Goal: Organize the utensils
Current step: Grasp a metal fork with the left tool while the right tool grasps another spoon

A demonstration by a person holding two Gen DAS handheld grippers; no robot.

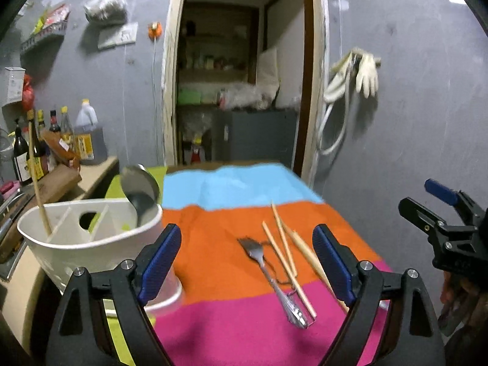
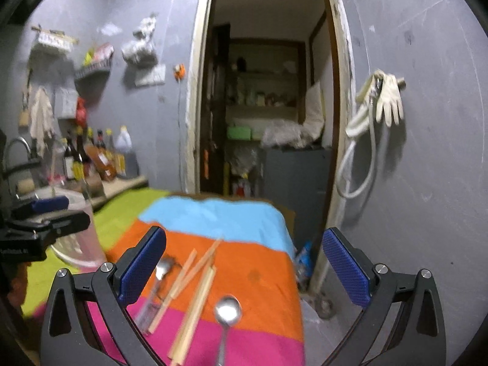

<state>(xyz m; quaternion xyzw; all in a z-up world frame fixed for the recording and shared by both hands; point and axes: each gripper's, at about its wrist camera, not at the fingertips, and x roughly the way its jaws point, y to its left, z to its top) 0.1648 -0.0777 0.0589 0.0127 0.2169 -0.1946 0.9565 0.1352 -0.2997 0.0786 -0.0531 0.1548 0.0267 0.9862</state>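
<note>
A white divided utensil holder point(image 1: 76, 238) stands at the table's left, with a metal ladle point(image 1: 141, 193) and one chopstick point(image 1: 38, 180) in it. On the striped cloth point(image 1: 213, 244) lie a metal fork point(image 1: 268, 277) and several wooden chopsticks point(image 1: 285, 250). My left gripper point(image 1: 247, 268) is open and empty above the fork and chopsticks. My right gripper point(image 2: 244, 274) is open and empty above the cloth point(image 2: 262, 274), over chopsticks point(image 2: 195, 299), the blurred fork point(image 2: 158, 280) and a metal spoon point(image 2: 227, 314). The right gripper also shows in the left wrist view point(image 1: 433, 207).
Sauce bottles point(image 1: 45, 143) and a sink edge point(image 1: 9, 210) line the counter at the left. A doorway point(image 1: 241, 91) opens behind the table. Gloves and a hose point(image 1: 357, 79) hang on the right wall. The table's right edge drops to the floor point(image 2: 317, 311).
</note>
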